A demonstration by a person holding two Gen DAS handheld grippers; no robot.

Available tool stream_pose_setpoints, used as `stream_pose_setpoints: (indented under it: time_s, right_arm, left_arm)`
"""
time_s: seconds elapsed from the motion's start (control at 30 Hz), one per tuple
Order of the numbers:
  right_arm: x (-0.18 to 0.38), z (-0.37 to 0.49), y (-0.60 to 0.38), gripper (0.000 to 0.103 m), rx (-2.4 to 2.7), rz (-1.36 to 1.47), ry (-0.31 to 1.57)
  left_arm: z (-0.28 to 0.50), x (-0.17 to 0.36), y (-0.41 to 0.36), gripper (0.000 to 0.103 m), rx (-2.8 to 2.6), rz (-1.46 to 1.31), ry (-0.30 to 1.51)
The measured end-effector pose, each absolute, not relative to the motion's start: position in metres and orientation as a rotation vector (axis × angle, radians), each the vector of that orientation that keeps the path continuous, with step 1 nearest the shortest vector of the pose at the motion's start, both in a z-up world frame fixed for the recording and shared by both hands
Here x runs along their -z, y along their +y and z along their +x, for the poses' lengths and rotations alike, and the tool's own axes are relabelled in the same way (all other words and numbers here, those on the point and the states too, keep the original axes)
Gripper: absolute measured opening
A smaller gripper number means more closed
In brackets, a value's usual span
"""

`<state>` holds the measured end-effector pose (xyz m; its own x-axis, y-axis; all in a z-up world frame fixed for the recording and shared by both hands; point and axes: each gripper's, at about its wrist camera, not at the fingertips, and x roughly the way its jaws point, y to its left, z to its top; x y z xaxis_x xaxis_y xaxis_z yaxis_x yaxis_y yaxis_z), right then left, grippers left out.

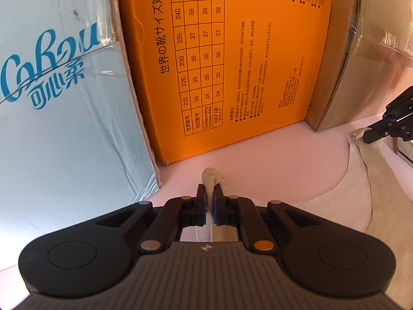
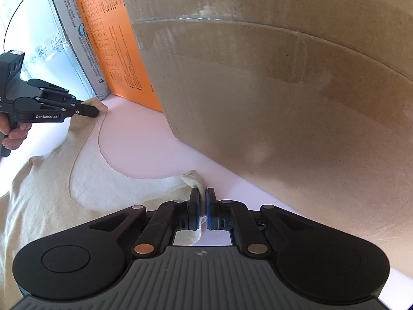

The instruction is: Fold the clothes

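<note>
With the left claw (image 1: 211,193) closed on one shoulder strap of the cream knit sleeveless top (image 2: 46,201) lying flat on the pale pink bench (image 1: 258,160), and the right claw (image 2: 202,201) pinching the other strap, both should lift evenly, clear of the orange printed shoe box (image 1: 232,64) and the brown cardboard box (image 2: 284,103).

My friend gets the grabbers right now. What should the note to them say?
Left gripper: shut on one shoulder strap of the cream top.
Right gripper: shut on the other strap.
The top lies flat on the pale table, its curved neckline between the two grippers. Close behind stand an orange shoe box, a white tissue box and a brown cardboard box.
Done: both straps gripped.
Left: no fold shows yet in these views, so probably carry the straps over together, keeping clear of the boxes.
</note>
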<state>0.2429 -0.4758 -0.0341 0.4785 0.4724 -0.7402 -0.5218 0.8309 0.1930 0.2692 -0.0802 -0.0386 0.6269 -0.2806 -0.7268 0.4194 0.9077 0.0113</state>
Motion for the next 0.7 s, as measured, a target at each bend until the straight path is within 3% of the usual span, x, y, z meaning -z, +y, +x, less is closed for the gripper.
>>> stream_pose_setpoints:
  time_s: [0.37, 0.7]
  right_arm:
    - [-0.016, 0.196, -0.477, 0.005, -0.613, 0.088, 0.817]
    - [-0.071, 0.085, -0.456, 0.005, -0.675, 0.098, 0.743]
  left_arm:
    - [0.233, -0.025, -0.071, 0.004, 0.434, 0.183, 0.715]
    - [0.124, -0.071, -0.056, 0.004, 0.533, 0.213, 0.618]
